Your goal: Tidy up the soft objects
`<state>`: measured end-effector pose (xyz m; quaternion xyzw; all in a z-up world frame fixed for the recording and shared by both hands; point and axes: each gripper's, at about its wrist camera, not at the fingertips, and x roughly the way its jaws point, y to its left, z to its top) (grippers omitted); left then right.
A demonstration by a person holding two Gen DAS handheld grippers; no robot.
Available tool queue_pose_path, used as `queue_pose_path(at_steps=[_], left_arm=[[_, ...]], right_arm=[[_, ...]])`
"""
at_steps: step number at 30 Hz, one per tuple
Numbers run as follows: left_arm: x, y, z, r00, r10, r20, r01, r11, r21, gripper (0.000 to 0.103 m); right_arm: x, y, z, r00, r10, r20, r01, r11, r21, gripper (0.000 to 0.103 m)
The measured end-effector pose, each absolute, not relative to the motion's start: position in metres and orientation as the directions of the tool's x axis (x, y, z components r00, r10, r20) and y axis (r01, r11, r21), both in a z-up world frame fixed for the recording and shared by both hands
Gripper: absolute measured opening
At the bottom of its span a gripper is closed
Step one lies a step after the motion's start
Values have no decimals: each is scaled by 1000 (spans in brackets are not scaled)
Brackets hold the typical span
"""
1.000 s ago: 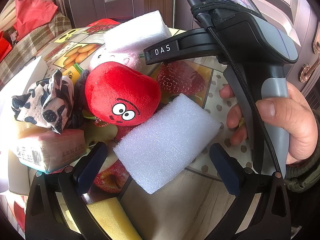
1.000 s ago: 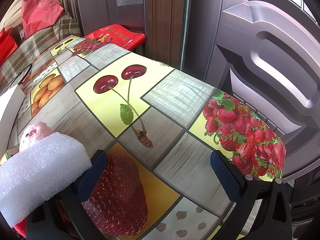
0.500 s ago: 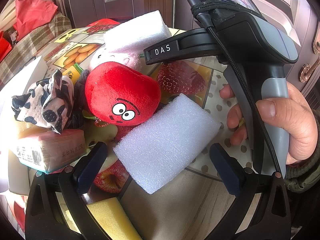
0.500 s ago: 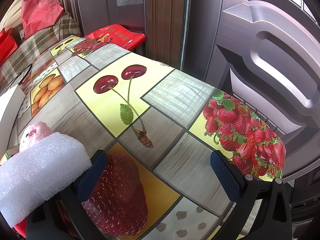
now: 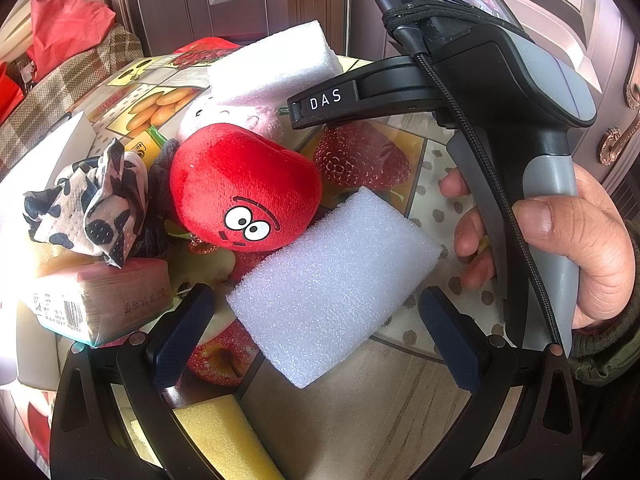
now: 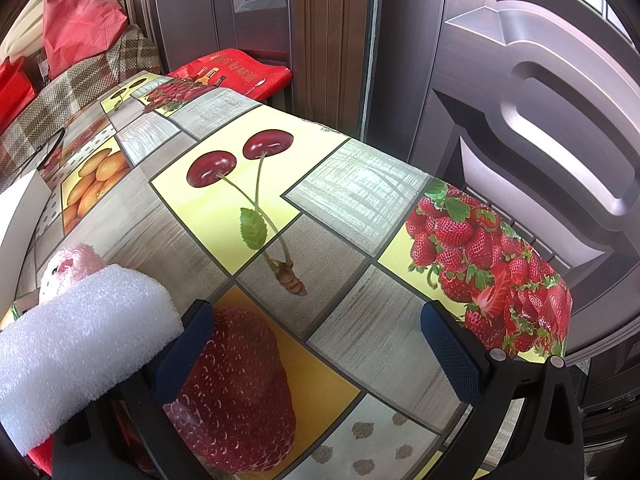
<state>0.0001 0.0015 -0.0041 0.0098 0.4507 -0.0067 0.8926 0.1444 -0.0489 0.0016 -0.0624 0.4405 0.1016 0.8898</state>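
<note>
The white foam block (image 5: 336,284) lies slantwise between my left gripper (image 5: 316,332)'s wide-spread jaws, untouched. Just beyond it sit the red plush (image 5: 244,192), a pink plush (image 5: 232,116) under a second foam slab (image 5: 276,64), a cow-print cloth (image 5: 88,204), a tissue pack (image 5: 100,300), and a yellow sponge (image 5: 224,436) below the jaws. My right gripper (image 6: 316,356) gapes wide over bare tablecloth (image 6: 340,268). I judge nothing sorted yet; the whole heap remains.

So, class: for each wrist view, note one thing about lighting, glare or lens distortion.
Left wrist view: sunlight washes out the white object at the left edge, while the red plush toy stays sharp. Right wrist view: the fisheye bows the fruit-print tablecloth into a dome, with dark vignetted corners and soft sheen on the door.
</note>
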Motion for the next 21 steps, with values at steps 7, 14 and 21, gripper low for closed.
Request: queue_pose_path(at_steps=[7, 14, 21], left_arm=[[0, 2, -4, 594, -3, -805, 21, 1000, 11, 102], [0, 1, -4, 594, -3, -804, 21, 1000, 12, 102], [-6, -1, 2, 604, -16, -797, 7, 1000, -15, 102]], right_arm=[[144, -49, 1, 592, 126, -796, -236, 972, -22, 103], [144, -49, 2, 591, 126, -797, -236, 971, -22, 103], [143, -47, 1, 593, 124, -796, -232, 972, -22, 103]])
